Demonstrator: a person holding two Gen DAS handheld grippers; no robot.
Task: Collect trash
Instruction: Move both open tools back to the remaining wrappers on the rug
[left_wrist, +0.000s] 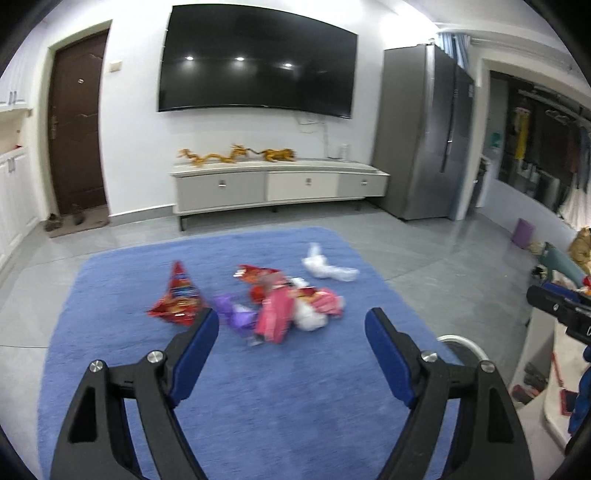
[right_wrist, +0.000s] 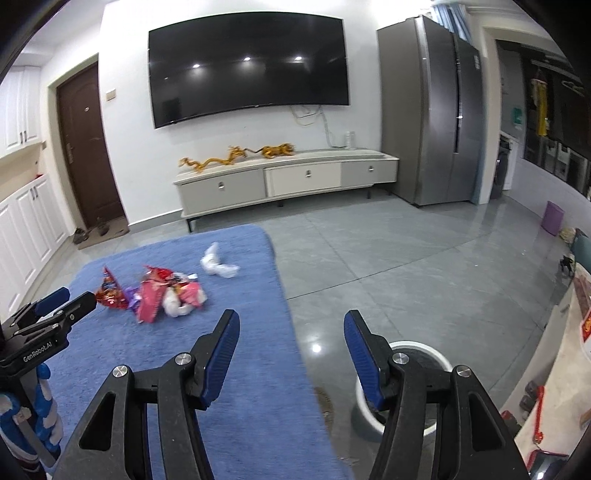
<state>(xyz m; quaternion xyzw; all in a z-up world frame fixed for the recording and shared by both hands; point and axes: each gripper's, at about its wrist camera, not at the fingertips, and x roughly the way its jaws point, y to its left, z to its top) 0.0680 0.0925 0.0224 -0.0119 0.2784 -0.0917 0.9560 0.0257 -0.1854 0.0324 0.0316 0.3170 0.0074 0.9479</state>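
We see one wrapper pile (left_wrist: 280, 302) on one rug (left_wrist: 110, 332), one bin (right_wrist: 413, 391); our left gripper (left_wrist: 291, 325) and right gripper (right_wrist: 291, 328) gape empty.

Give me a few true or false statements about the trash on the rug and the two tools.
1. The snack wrappers lie on a blue rug. True.
2. The left tool grips a red crumpled snack bag. False: its jaws are open and empty, the bag lies on the rug.
3. A white crumpled plastic bag lies apart from the main pile, on its far side. True.
4. The round white bin stands on the rug. False: it stands on the grey tile floor.
5. The right tool is empty. True.
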